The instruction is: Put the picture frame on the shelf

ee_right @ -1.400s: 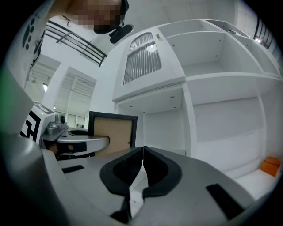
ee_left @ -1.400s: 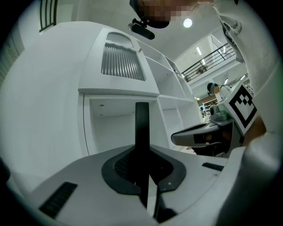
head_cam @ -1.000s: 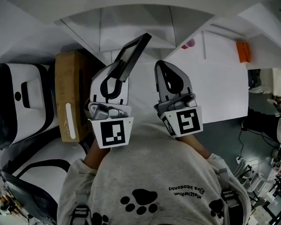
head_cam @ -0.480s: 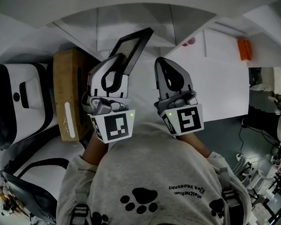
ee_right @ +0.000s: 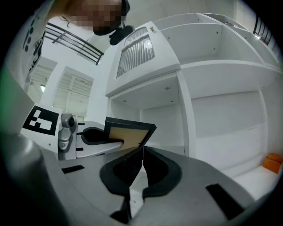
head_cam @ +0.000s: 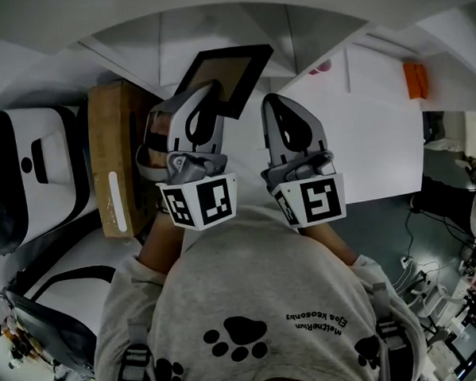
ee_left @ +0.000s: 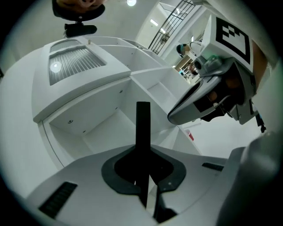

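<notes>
My left gripper [head_cam: 207,94] is shut on the lower edge of the black picture frame [head_cam: 226,78], whose brown face tilts toward the white shelf [head_cam: 214,32] ahead. The left gripper view shows the frame [ee_left: 143,128] edge-on as a black bar rising from between the pressed jaws [ee_left: 143,176], in front of an open shelf compartment [ee_left: 93,123]. My right gripper [head_cam: 274,106] hangs just to the right of the frame, shut with nothing in it. From the right gripper view, the frame [ee_right: 128,134] and left gripper [ee_right: 90,140] appear left of my closed right gripper [ee_right: 142,155].
A cardboard box [head_cam: 113,160] and a white-and-black machine [head_cam: 30,169] stand at the left. A white table top [head_cam: 370,139] lies at the right, with an orange item [head_cam: 412,82] at its far edge and a small red thing [head_cam: 321,71]. Shelf compartments [ee_right: 225,110] are open.
The left gripper has risen slightly and turned, swinging the frame from nearly edge-on to showing its brown face. The right gripper has stayed put.
</notes>
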